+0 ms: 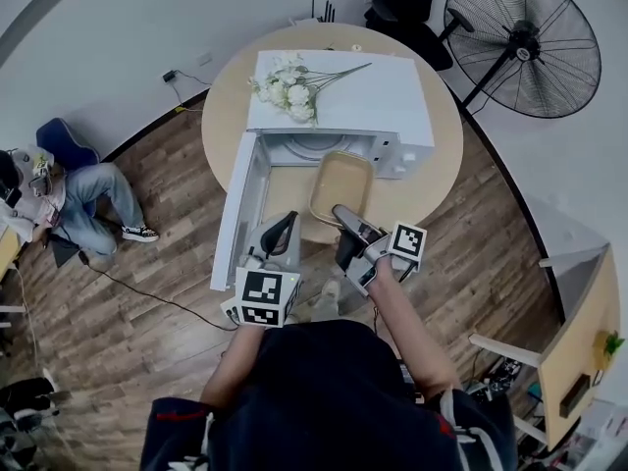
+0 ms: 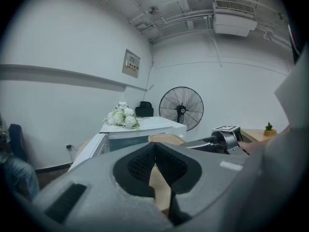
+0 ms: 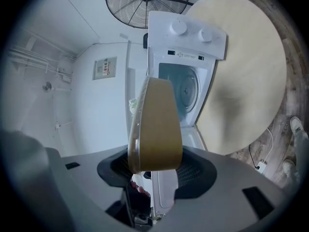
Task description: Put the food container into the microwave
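The tan oval food container (image 1: 340, 184) hangs above the table in front of the open white microwave (image 1: 385, 96), its far end at the cavity's mouth. My right gripper (image 1: 346, 216) is shut on its near rim. In the right gripper view the container (image 3: 155, 129) stands edge-on between the jaws, with the microwave cavity (image 3: 186, 88) behind it. My left gripper (image 1: 280, 232) sits left of the container, beside the open door (image 1: 235, 214), shut with nothing in it (image 2: 154, 151).
White flowers (image 1: 289, 88) lie on top of the microwave. The round wooden table (image 1: 432, 194) ends just right of it. A standing fan (image 1: 525, 42) is at the back right. A seated person (image 1: 88, 199) is at the far left on the wooden floor.
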The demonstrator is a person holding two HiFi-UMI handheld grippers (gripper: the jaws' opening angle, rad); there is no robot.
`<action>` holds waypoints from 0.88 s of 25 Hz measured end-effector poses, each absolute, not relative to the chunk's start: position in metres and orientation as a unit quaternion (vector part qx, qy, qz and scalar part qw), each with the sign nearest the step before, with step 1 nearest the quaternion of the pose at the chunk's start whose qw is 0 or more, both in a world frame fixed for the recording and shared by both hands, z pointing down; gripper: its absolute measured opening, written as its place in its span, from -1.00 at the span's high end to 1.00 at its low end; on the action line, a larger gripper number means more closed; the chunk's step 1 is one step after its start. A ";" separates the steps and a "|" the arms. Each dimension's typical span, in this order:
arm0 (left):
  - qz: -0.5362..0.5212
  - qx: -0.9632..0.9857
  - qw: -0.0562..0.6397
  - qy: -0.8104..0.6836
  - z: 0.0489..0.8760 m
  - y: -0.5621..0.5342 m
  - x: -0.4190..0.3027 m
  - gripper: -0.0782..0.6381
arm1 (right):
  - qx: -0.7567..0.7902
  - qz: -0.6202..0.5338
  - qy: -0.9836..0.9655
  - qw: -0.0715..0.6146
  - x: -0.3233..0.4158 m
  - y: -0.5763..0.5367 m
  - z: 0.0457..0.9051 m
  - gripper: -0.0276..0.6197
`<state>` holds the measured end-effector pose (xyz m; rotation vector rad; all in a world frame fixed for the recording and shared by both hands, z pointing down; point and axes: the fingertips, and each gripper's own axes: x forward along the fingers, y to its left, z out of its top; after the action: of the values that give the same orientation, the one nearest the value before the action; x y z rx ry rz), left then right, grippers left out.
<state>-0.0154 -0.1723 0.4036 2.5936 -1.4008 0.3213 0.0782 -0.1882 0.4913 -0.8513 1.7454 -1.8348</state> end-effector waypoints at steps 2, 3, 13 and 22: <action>0.111 0.865 0.088 -0.481 0.405 -0.179 -0.014 0.74 | -0.304 -0.673 0.636 0.226 0.081 -0.194 0.496 0.22; 0.112 0.862 0.089 -0.486 0.406 -0.182 -0.014 0.74 | -0.302 -0.675 0.635 0.222 0.083 -0.196 0.498 0.22; 0.121 0.839 0.107 -0.520 0.425 -0.195 -0.009 0.74 | -0.282 -0.696 0.633 0.188 0.090 -0.212 0.519 0.22; 0.137 0.838 0.129 -0.513 0.439 -0.207 -0.013 0.74 | -0.291 -0.713 0.613 0.174 0.085 -0.225 0.546 0.22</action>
<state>-0.0129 -0.2069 0.4387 2.4359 -1.4902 0.3977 0.0853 -0.2246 0.5458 -0.8262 1.7388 -2.0209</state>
